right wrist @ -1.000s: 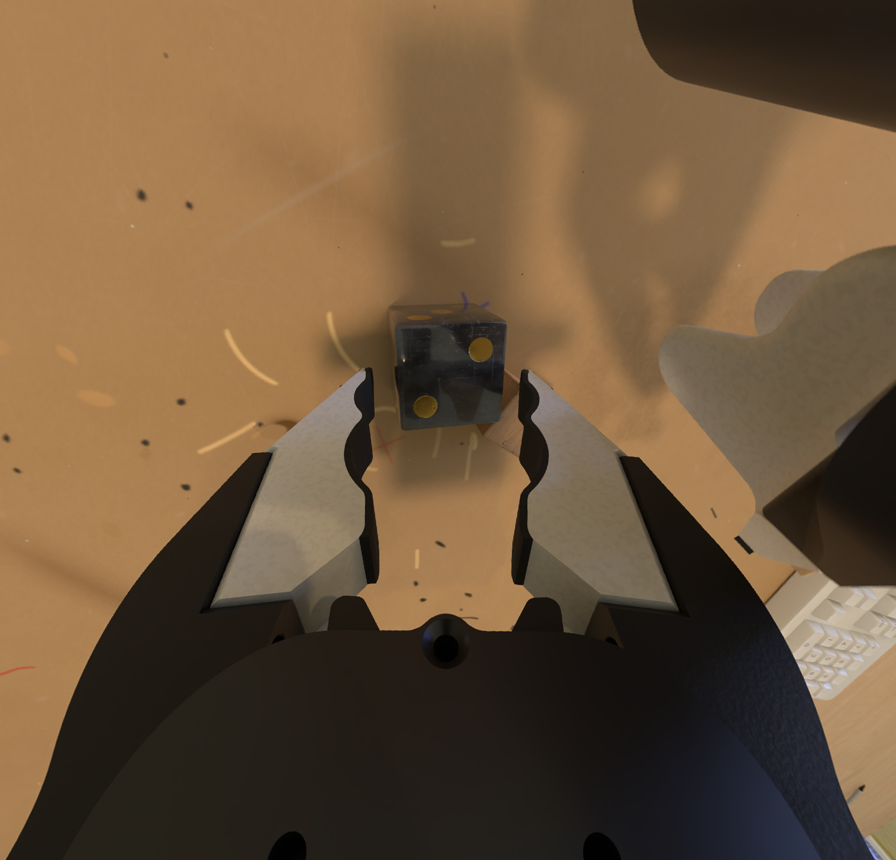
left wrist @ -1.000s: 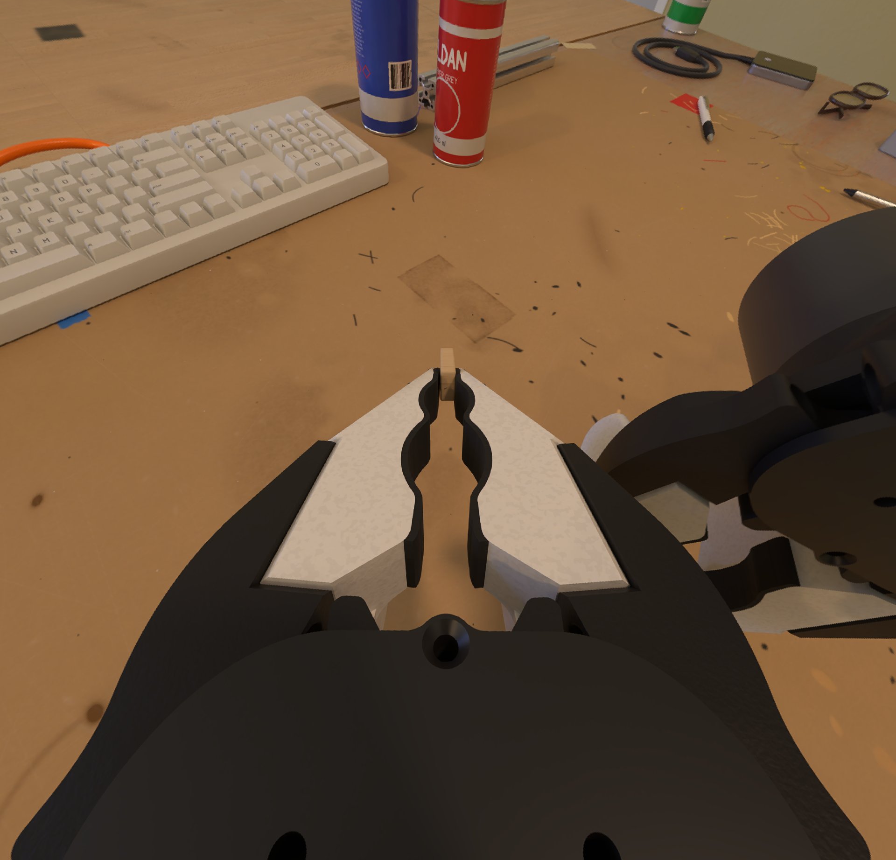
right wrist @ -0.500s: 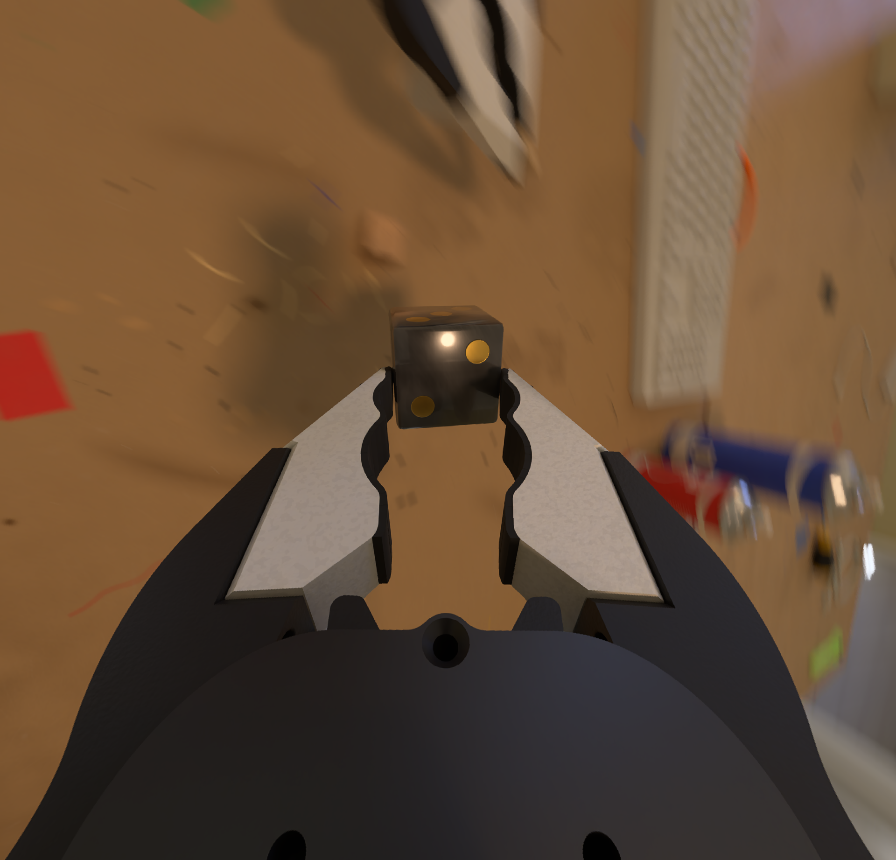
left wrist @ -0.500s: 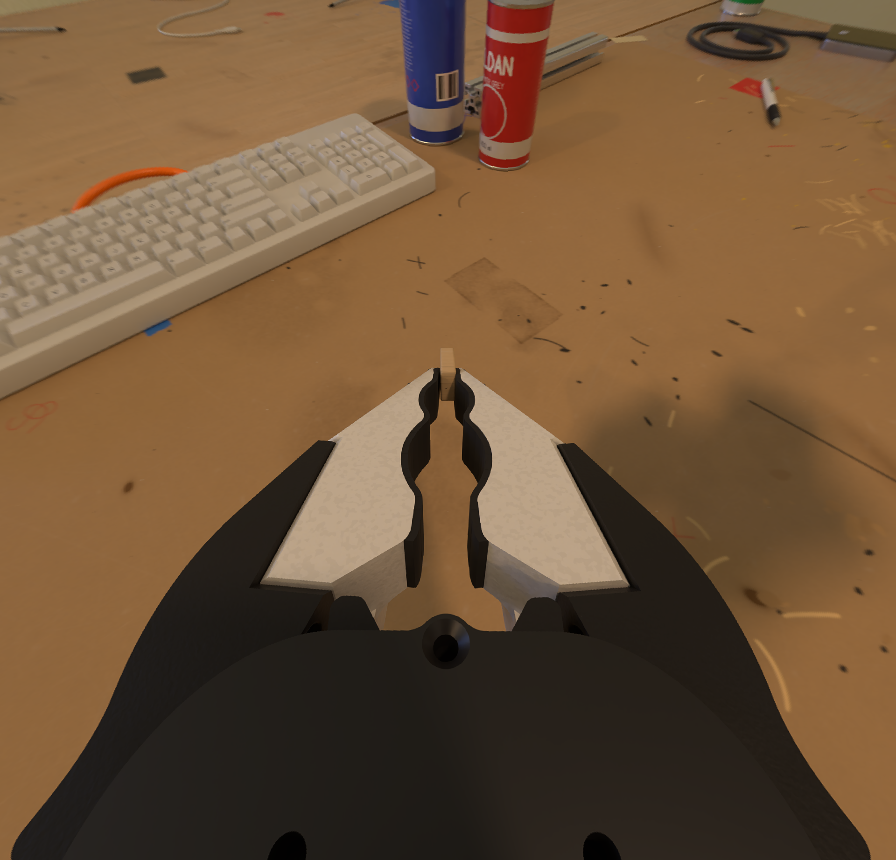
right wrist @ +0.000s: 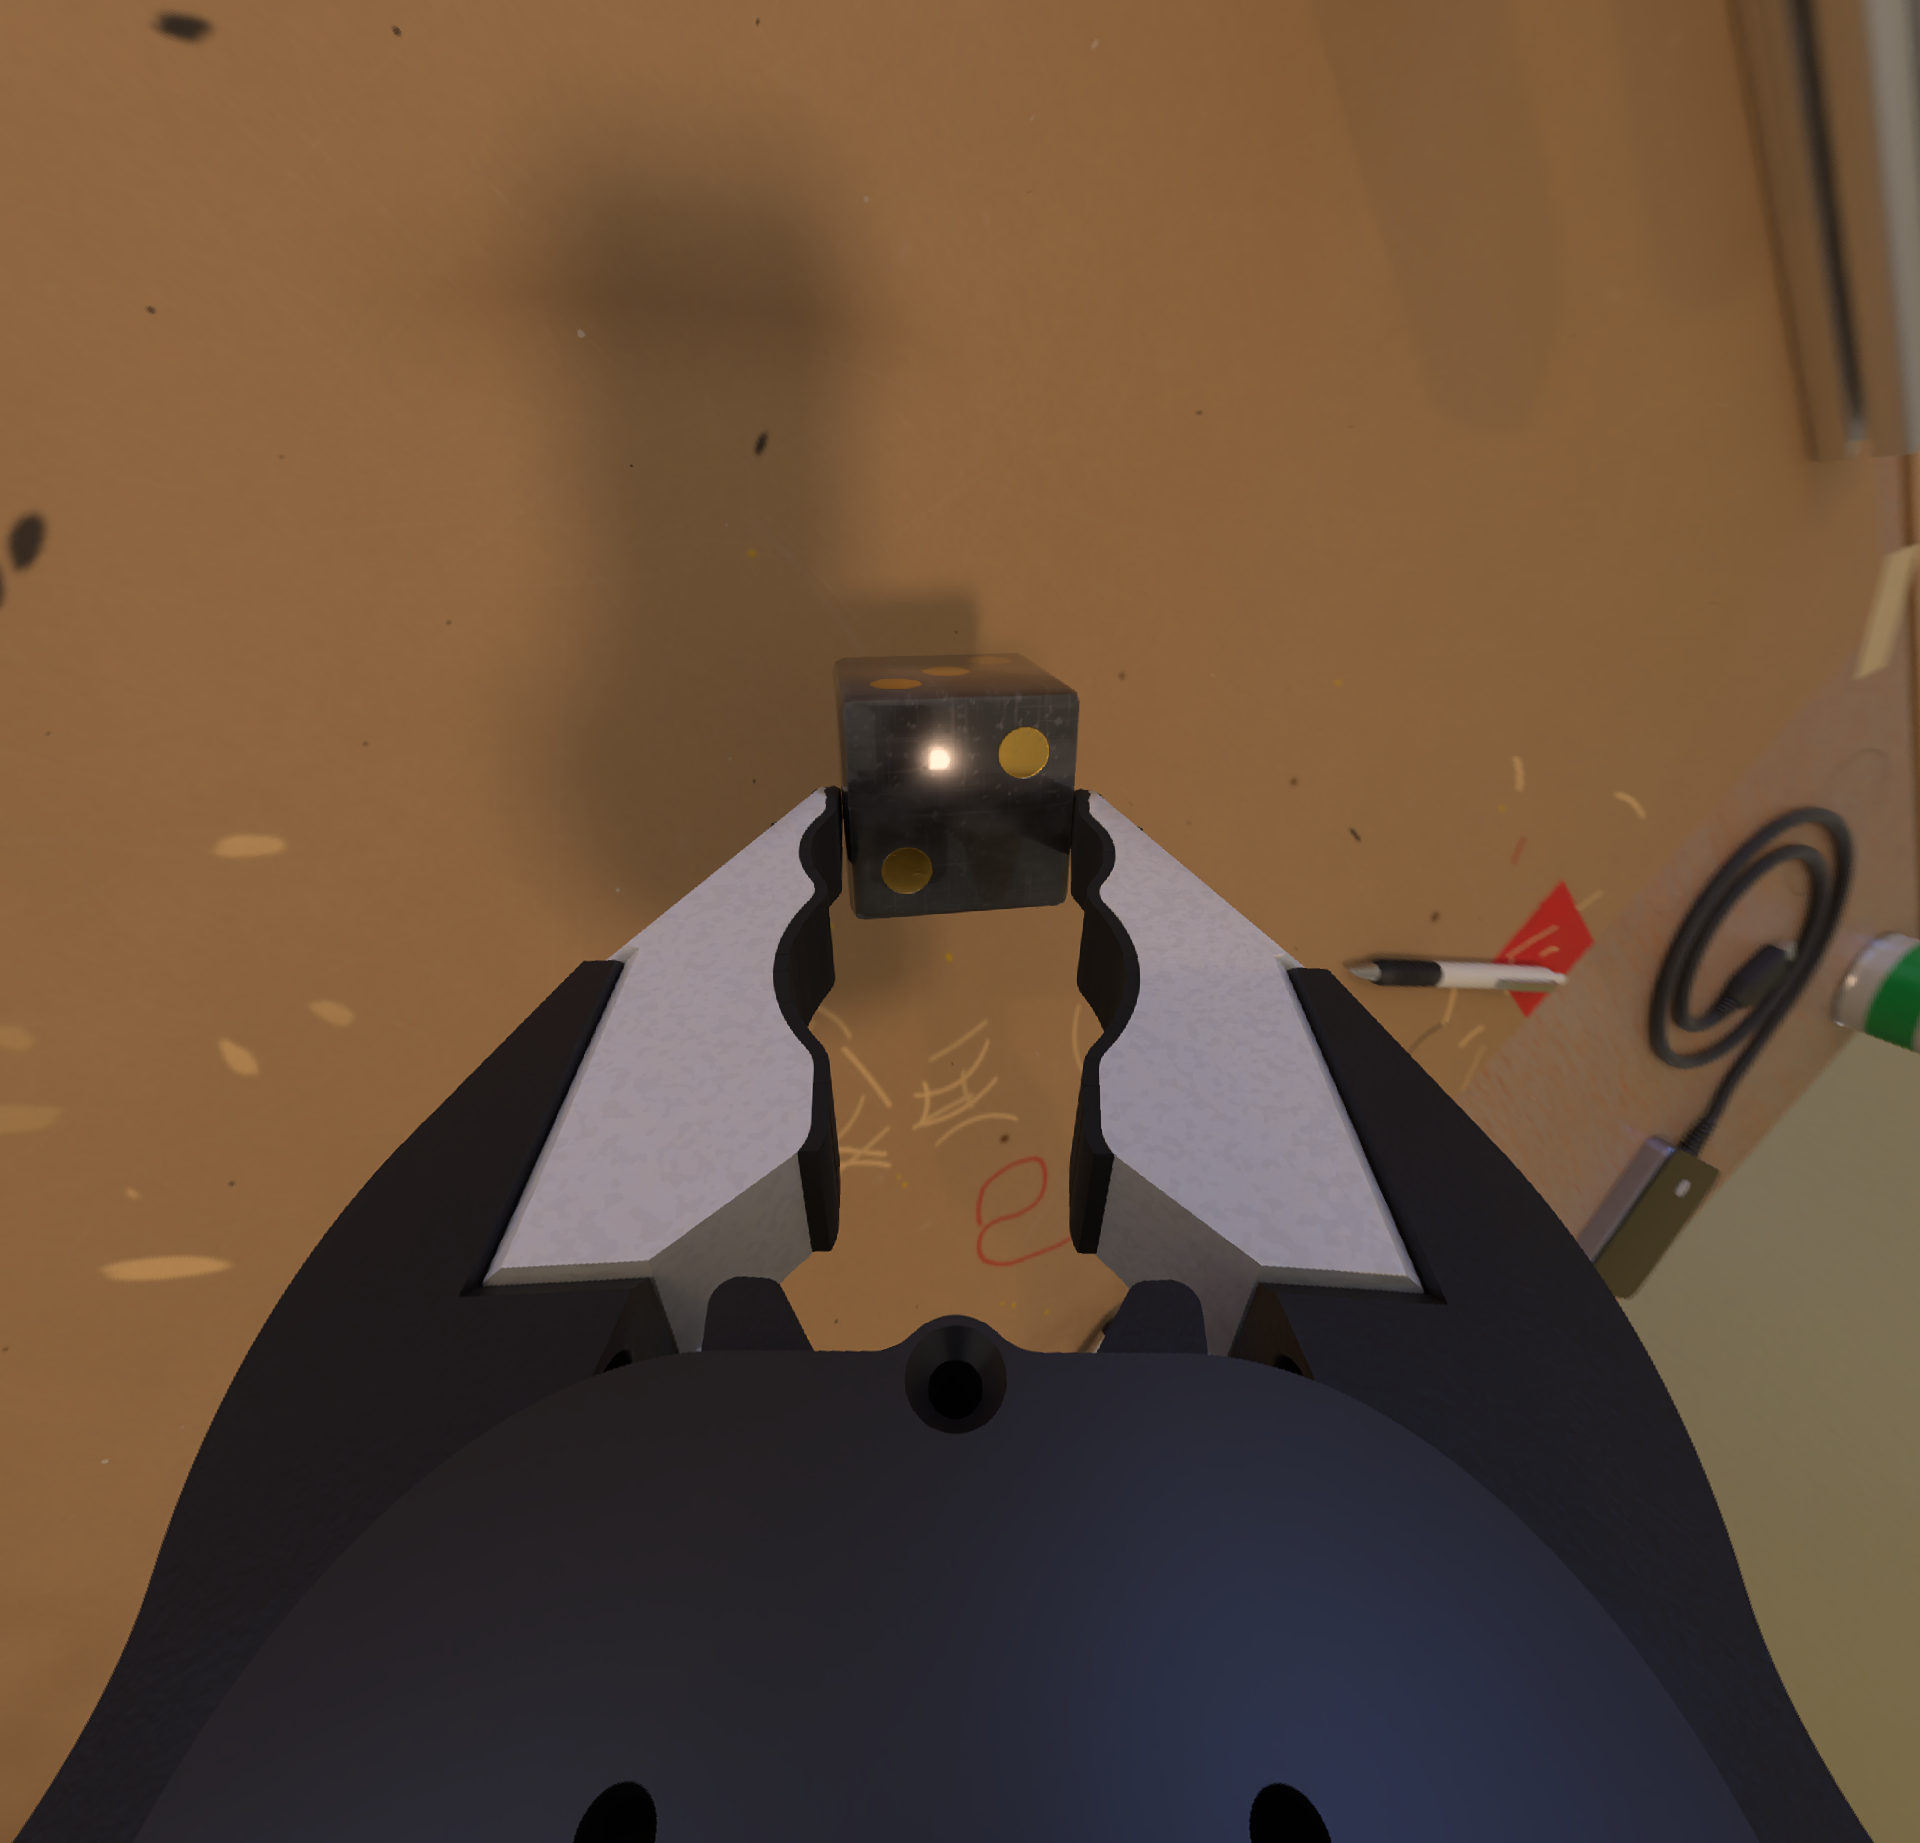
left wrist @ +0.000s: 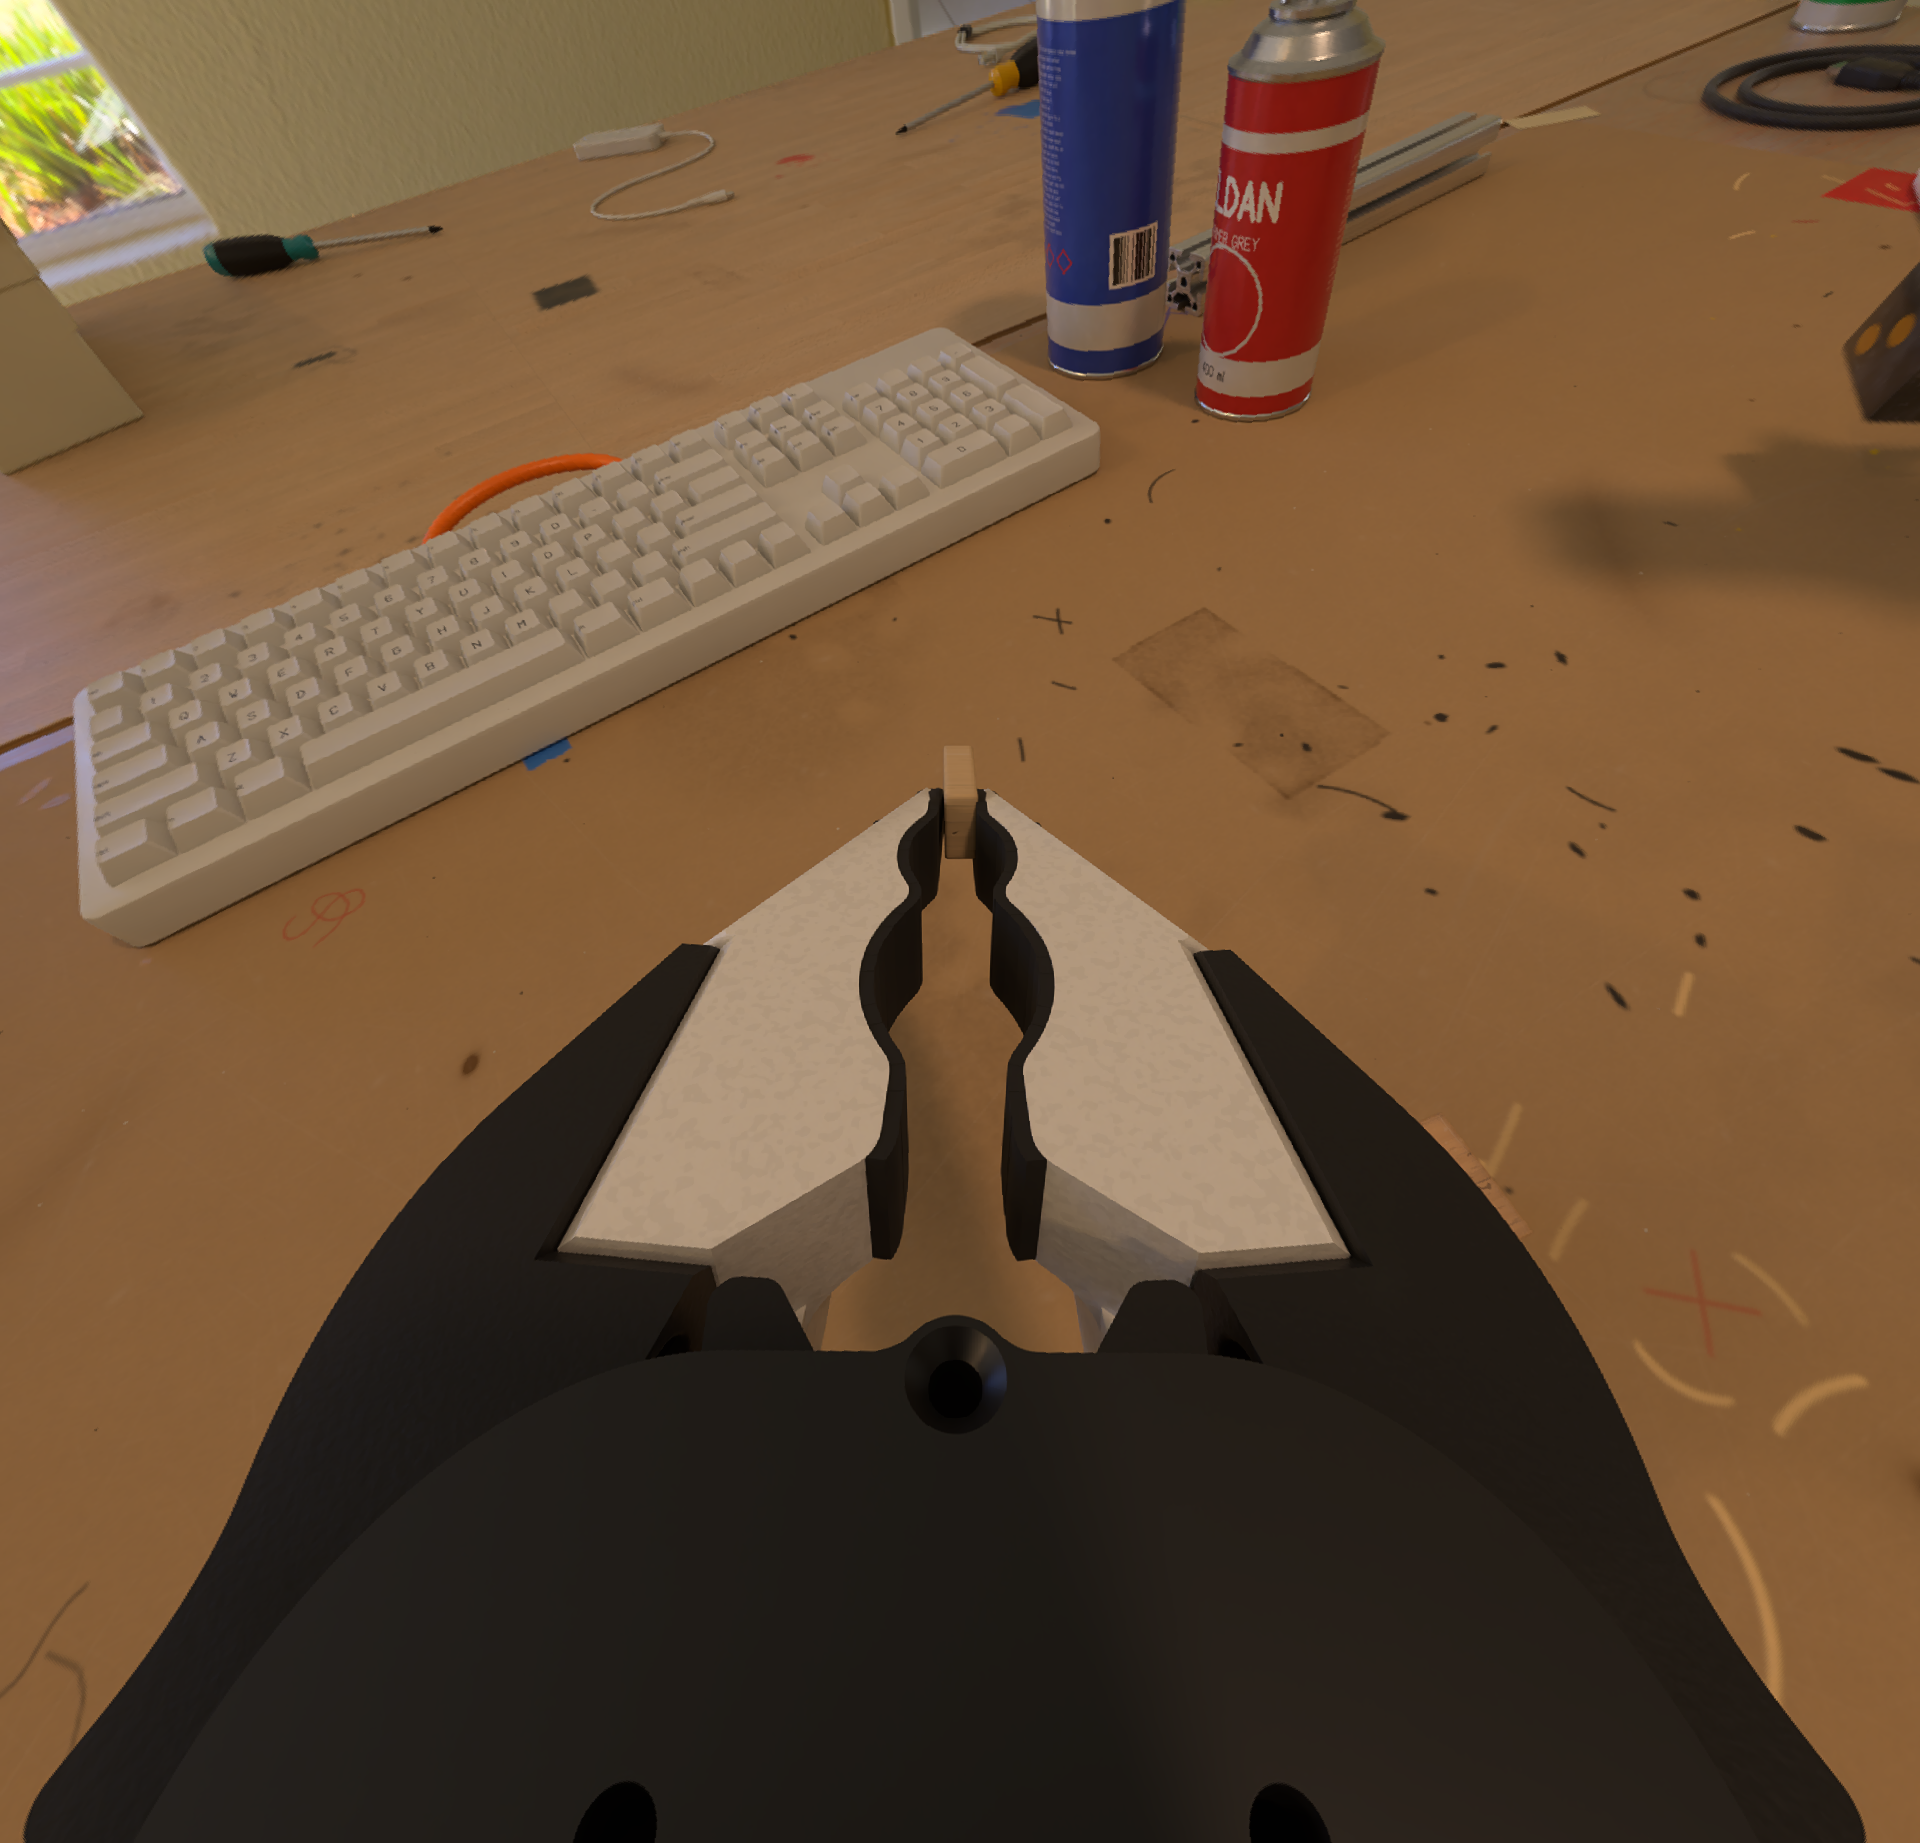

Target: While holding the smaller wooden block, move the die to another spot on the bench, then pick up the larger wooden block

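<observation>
My left gripper (left wrist: 957,819) is shut on the smaller wooden block (left wrist: 957,780), a thin pale piece upright between the fingertips, above the bench. My right gripper (right wrist: 956,822) is shut on the black die (right wrist: 961,744) with yellow pips and holds it above the bench. The die also shows at the right edge of the left wrist view (left wrist: 1883,365), in the air. A pale wooden corner (left wrist: 1481,1175), probably the larger block, lies on the bench, mostly hidden behind my left gripper's right side.
A white keyboard (left wrist: 582,598) lies to the left ahead, with a blue can (left wrist: 1110,152) and a red can (left wrist: 1288,235) behind it. Below the right gripper, to the right, lie a pen (right wrist: 1455,974), red tape (right wrist: 1550,936), a black cable (right wrist: 1756,931) and the bench edge.
My right gripper shut on the die, lifted it and carried it away from the left gripper, toward the cans and pen. My left gripper kept the small block and now looks farther across the bench.
</observation>
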Robot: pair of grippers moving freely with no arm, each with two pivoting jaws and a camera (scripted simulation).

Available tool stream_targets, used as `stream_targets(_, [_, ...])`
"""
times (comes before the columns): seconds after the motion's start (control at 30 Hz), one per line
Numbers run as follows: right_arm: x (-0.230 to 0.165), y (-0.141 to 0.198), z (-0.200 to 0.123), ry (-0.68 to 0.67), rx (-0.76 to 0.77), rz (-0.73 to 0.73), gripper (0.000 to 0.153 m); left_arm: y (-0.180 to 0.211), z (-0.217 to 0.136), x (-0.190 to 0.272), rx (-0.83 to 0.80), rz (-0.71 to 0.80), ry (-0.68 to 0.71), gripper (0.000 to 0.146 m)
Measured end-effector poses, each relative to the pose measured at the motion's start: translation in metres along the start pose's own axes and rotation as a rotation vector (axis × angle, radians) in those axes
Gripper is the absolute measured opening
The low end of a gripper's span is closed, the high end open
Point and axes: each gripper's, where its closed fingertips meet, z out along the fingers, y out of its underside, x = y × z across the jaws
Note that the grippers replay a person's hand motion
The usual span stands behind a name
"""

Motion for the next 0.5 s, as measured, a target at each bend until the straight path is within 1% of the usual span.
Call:
stream_targets(0.07, [-0.004,-0.004,0.013,-0.054,-0.008,-0.020,0.044,0.000,-0.001,0.000,0.007,0.004,-0.006,0.004])
stream_targets(0.17, [-0.020,-0.014,0.022,-0.165,0.059,-0.121,0.044,0.000,-0.002,0.000,0.019,0.003,-0.009,0.004])
stream_targets(0.23, [-0.025,-0.015,0.025,-0.180,0.051,-0.190,0.044,0.000,-0.003,0.001,0.022,-0.003,-0.007,0.005])
stream_targets(0.33, [-0.036,-0.007,0.023,-0.240,0.028,-0.355,0.044,0.000,-0.005,0.001,0.028,-0.001,-0.014,0.004])
stream_targets(0.4, [-0.040,0.001,0.023,-0.260,-0.015,-0.424,0.044,0.000,-0.006,0.001,0.030,0.010,-0.025,0.004])
stream_targets(0.43, [-0.041,0.003,0.022,-0.261,-0.026,-0.413,0.044,0.000,-0.006,0.001,0.032,0.015,-0.030,0.004])
stream_targets(0.5, [-0.041,0.001,0.021,-0.248,-0.010,-0.346,0.044,0.000,-0.007,0.002,0.034,0.022,-0.037,0.004])
